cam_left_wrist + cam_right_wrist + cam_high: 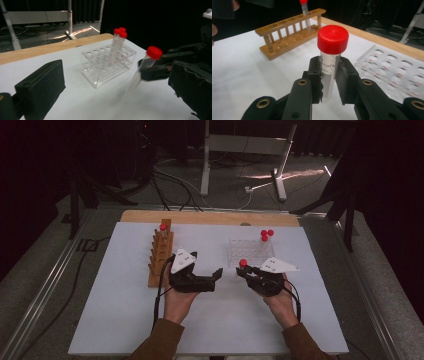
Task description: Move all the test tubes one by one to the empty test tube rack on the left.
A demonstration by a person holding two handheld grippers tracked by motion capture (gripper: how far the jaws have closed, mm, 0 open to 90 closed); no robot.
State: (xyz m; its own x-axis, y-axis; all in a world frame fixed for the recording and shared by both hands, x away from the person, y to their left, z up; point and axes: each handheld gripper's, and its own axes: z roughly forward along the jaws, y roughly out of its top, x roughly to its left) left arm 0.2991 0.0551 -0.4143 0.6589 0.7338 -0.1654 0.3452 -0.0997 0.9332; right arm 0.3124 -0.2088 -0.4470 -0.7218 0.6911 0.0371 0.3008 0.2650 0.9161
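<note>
**Right tongs pinch a red-capped tube; left tongs spread empty**

From the high view, your right tongs hold the red-capped tube above the counter, just in front of the clear rack. Your left tongs stand spread, nothing between them, beside the wooden rack. The tube's body is hard to make out here.

The left gripper view shows that tube tilted and blurred, its lower end fading out. Three capped tubes stand in the clear rack's far corner.

In the right gripper view, your pads press the tube's wall below the cap; its printed label is partly covered. One tube stands in the wooden rack, its top cut off.
</note>
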